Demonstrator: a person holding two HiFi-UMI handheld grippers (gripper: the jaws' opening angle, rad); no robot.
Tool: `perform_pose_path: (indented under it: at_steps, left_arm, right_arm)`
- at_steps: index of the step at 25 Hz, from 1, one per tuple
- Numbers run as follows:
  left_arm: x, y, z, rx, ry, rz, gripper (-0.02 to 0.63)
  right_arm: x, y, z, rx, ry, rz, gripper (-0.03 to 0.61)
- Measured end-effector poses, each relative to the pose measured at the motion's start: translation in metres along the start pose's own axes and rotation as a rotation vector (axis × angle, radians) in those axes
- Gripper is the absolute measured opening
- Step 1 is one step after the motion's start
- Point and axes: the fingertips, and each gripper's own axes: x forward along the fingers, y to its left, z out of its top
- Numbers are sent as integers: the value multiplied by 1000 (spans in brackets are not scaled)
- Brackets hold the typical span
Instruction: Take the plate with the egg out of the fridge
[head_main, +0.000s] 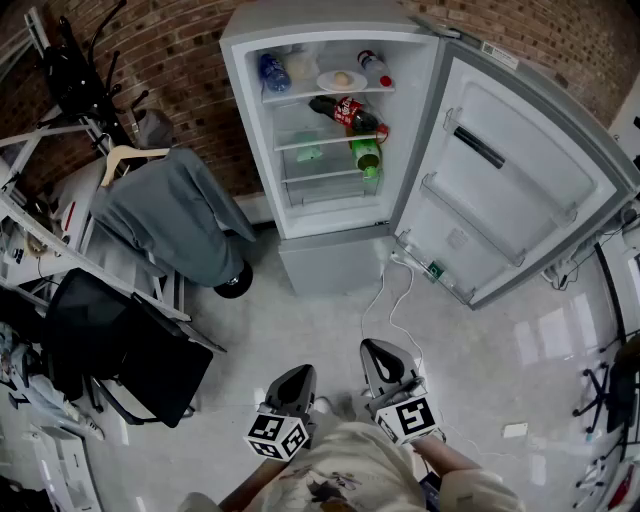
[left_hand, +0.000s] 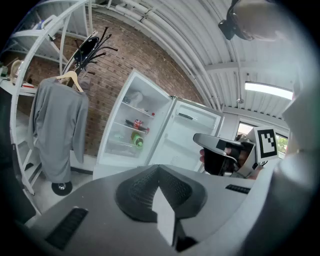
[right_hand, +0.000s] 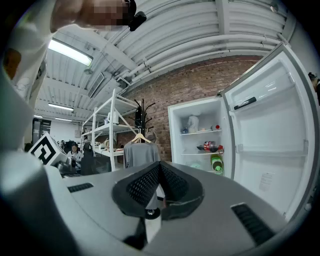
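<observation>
The fridge (head_main: 330, 130) stands open ahead of me, its door (head_main: 510, 190) swung out to the right. A white plate with the egg (head_main: 341, 80) rests on the top shelf, between a blue bottle (head_main: 274, 72) and a red-capped bottle (head_main: 375, 66). My left gripper (head_main: 298, 378) and right gripper (head_main: 380, 355) hover low over the floor, far short of the fridge. Both are shut and hold nothing. The left gripper view shows the fridge (left_hand: 132, 127) and the right gripper (left_hand: 220, 150). In the right gripper view the fridge (right_hand: 200, 142) is far off.
A cola bottle (head_main: 345, 112) and a green bottle (head_main: 366, 155) lie on lower shelves. Left of the fridge hangs a grey garment (head_main: 175, 215). A black chair (head_main: 120, 345) and a white rack (head_main: 40, 230) fill the left side. A white cable (head_main: 385, 300) runs over the floor.
</observation>
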Motion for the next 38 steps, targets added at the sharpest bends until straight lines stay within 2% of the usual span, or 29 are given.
perform_pose_path:
  at_steps: [7,11,19,23,28,32,38]
  left_arm:
    - [22,-48,18,80,-28,-83,9]
    - [27,-62,32,131,-53,-75,9]
    - [46,-80,30,152,-38,-56,9]
    - [55,-88,29,160,-39,-35,9]
    - [77,-92,36,183,-46,8,9]
    - [100,-90,45,205,-71,39,9]
    - [113,-89,41,228,-93,103,9]
  right_arm:
    - [-29,-13,-10,83,-10,-74,5]
    - [-38,-24,-6,100,-38,-78,5]
    - [-46,-45,-7,62,-26,-32,5]
    - [-51,-59,-11,102,-43,-29,6]
    - [-57,-85,0,94,-64,0,6]
    - [-58,-113,-11,107,-34,10,6]
    - [-68,-121,-30,101,9,52,6]
